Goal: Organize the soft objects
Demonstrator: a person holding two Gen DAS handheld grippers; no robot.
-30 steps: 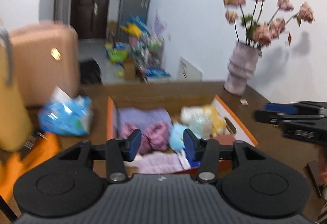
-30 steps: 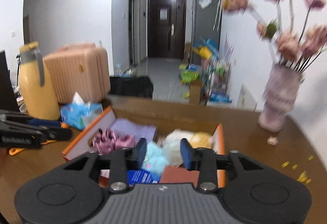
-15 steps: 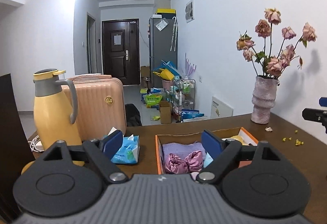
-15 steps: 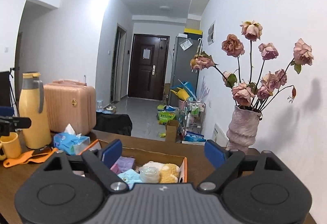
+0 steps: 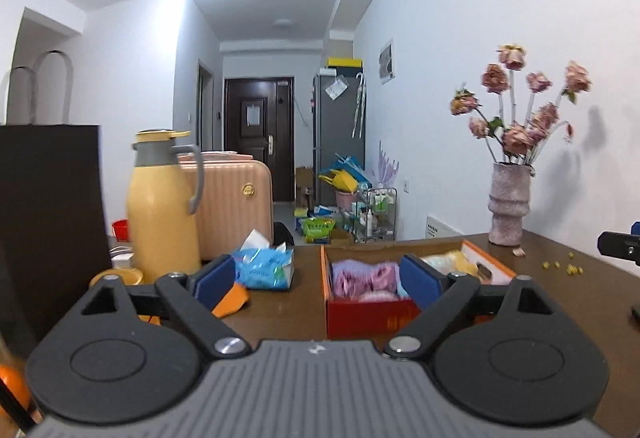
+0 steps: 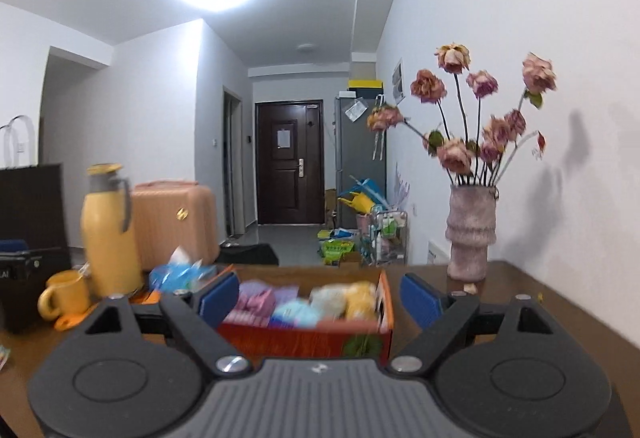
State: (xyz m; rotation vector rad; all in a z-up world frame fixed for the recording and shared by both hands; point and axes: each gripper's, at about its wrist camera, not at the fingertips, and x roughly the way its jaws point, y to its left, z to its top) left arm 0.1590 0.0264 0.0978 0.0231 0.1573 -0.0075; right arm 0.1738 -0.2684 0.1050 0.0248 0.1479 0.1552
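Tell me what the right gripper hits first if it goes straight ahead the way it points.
Probably the orange box: the right gripper is open and aimed at its near wall, though how far off that is remains unclear.

So the orange box (image 6: 304,340) sits open-topped on the brown table, long side running away from the cameras, and it's packed with soft stuff. From the right wrist view, a pink ruffled piece (image 6: 256,300) is at the near left with a pale purple knit (image 6: 286,294) just behind it. A light blue fluffy thing (image 6: 298,312) is front and middle, a cream plush (image 6: 330,298) is next to it, and a yellow plush (image 6: 360,298) sits against the right wall. The left wrist view shows the same box (image 5: 366,312) with the pink piece (image 5: 368,278) bunched up near the front. It's all a bit blurry, so I can't tell what each item actually is.
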